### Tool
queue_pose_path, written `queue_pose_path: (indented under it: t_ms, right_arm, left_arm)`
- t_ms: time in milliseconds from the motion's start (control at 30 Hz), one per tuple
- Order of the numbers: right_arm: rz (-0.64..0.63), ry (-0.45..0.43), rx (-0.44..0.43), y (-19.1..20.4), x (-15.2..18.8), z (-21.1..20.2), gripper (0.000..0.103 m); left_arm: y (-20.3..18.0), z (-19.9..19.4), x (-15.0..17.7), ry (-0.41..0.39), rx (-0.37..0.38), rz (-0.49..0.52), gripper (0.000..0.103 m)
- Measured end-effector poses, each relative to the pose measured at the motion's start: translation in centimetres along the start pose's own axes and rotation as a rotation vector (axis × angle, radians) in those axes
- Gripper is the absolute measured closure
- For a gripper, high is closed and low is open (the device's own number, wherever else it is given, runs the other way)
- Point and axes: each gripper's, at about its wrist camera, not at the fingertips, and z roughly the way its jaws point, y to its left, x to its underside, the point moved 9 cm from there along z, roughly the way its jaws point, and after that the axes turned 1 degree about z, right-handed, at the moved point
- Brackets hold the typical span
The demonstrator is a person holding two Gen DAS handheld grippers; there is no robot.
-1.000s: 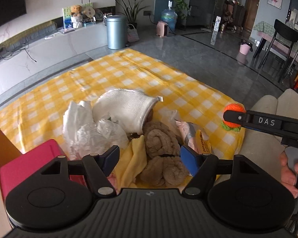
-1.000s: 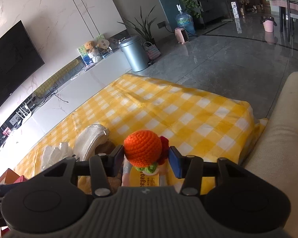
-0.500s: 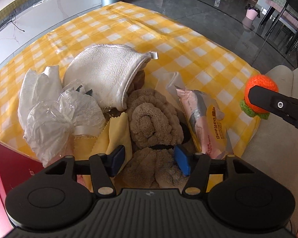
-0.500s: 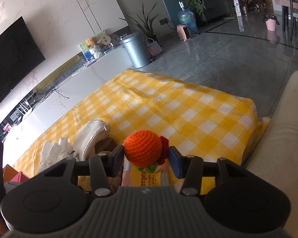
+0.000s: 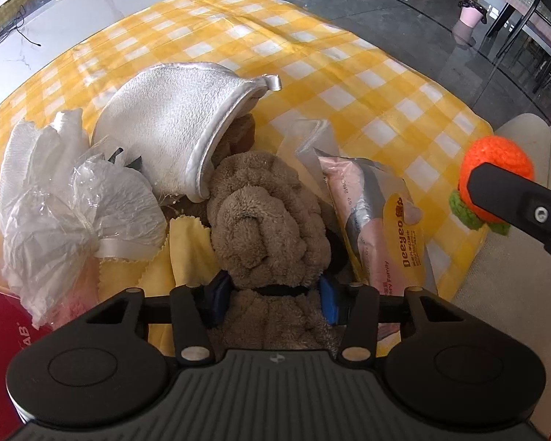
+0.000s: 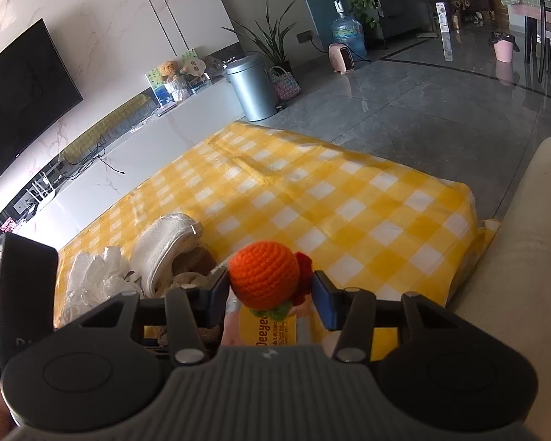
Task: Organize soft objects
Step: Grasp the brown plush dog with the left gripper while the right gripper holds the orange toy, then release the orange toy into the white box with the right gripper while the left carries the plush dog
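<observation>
A heap of soft things lies on the yellow checked cloth (image 5: 312,55). In it are a rolled brown fluffy towel (image 5: 264,220) with a black band, a white terry mitt (image 5: 172,128), a yellow cloth (image 5: 187,253) and white items in clear plastic (image 5: 73,213). My left gripper (image 5: 273,294) points down at the heap. Its jaws are closing, and the blue pads (image 5: 328,301) touch the towel's sides at the band. My right gripper (image 6: 270,294) is shut on an orange crochet ball (image 6: 264,279) with green leaves and hovers above the table's right end. The ball (image 5: 496,158) also shows in the left wrist view.
A pink wipes pack (image 5: 378,220) lies right of the towel. A red box (image 5: 0,316) sits at the near left. A beige sofa (image 5: 514,312) borders the table on the right. Beyond the table stand a metal bin (image 6: 251,88) and a low white cabinet (image 6: 136,147).
My left gripper came down onto the heap, and its jaws narrowed around the brown towel. The right gripper stayed in place with the orange ball.
</observation>
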Motion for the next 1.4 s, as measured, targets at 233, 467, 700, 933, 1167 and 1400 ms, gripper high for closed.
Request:
queue_pose_path:
  t_ms: [233, 467, 700, 933, 1167, 1400]
  right_arm:
    - [-0.012, 0.013, -0.007, 0.4, 0.2, 0.5, 0.054]
    - [-0.03, 0.005, -0.022, 1.3, 0.2, 0.2, 0.054]
    - [-0.073, -0.045, -0.029, 3.1, -0.4, -1.2, 0.054]
    - [-0.107, -0.115, -0.156, 7.0, -1.1, -4.0, 0.054]
    - [-0.159, -0.114, -0.34, 12.6, -0.3, -6.0, 0.054]
    - [-0.241, -0.075, -0.547, 19.4, 2.1, -8.5, 0.054]
  left_arm:
    - [1.0, -5.3, 0.3, -0.09, 0.047, 0.012, 0.051]
    - [2.3, -12.6, -0.2, -0.252, 0.162, -0.034, 0.051]
    - [4.8, -18.3, 0.3, -0.399, 0.176, -0.116, 0.051]
    - [9.0, -21.9, 3.0, -0.488, 0.155, -0.231, 0.051]
    - [14.4, -25.4, 7.9, -0.583, 0.081, -0.408, 0.051]
    - [20.1, -28.7, 12.4, -0.675, -0.044, -0.58, 0.051]
